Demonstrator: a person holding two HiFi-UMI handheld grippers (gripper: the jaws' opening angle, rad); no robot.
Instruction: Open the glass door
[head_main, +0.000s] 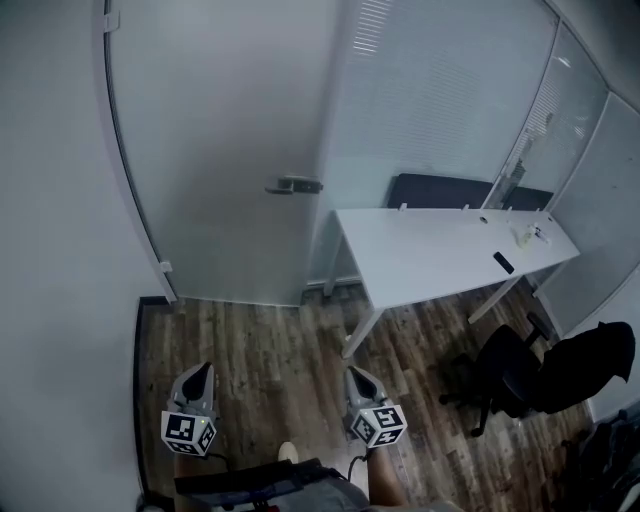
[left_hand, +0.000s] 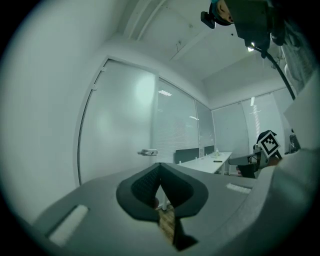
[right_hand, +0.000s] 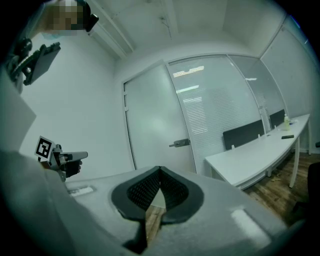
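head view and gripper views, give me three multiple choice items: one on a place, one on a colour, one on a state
1. In the head view, where on the glass door is its handle?
A) at the left edge
B) at the right edge
C) at the top middle

2. What colour is the top of the desk?
A) black
B) red
C) white

3. How do the jaws of the left gripper stand?
A) together, with nothing between them
B) wide apart
C) clamped on the handle

Answers:
1 B, the handle sticks out by the door's right edge.
2 C, the top is plain white against the brown wood floor.
3 A, the left gripper view shows the pads meeting with nothing between them, and the handle is far ahead.
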